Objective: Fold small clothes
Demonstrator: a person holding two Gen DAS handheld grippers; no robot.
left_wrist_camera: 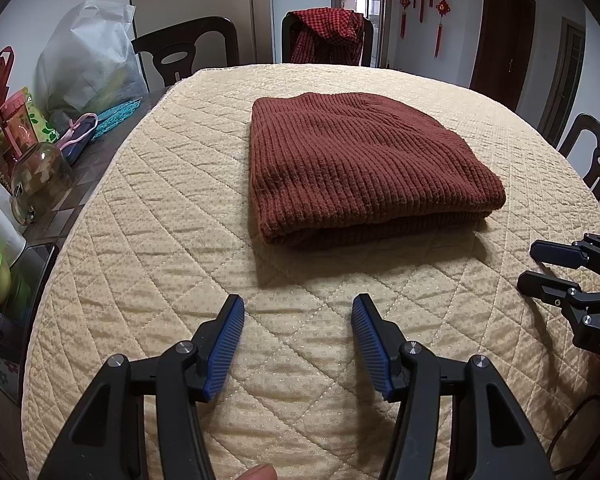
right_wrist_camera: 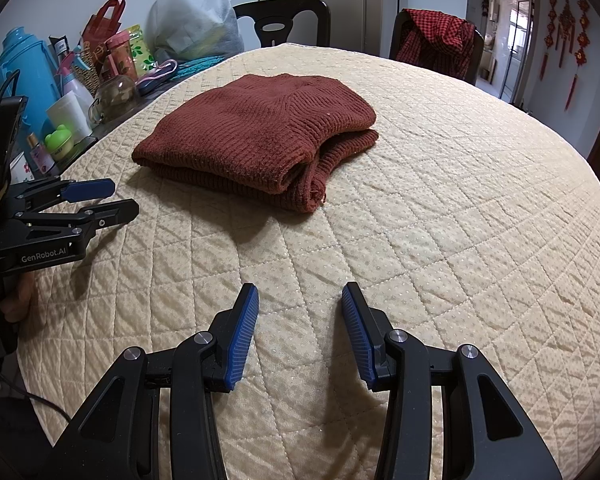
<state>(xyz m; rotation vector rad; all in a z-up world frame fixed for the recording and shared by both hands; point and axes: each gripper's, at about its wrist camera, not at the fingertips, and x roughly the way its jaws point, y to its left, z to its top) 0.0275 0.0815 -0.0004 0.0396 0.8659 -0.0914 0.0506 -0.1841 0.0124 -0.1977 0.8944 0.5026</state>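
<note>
One rust-brown knitted sweater (left_wrist_camera: pixel 364 164) lay on the quilted surface (left_wrist_camera: pixel 180 208) already folded into a thick, squared bundle, so the folding looked essentially finished — by my reading, this was the moment just after release. Two grippers hung short of it, neither touching: the left gripper (left_wrist_camera: pixel 298 312) and the right gripper (right_wrist_camera: pixel 300 300) both stood with jaws apart, nothing between them. A next move would call only for tidying the loose edge at the bundle's near corner, or lifting the bundle away. No second garment lay on the surface — a red checked one (right_wrist_camera: pixel 436 38) was draped over a chair beyond.
</note>
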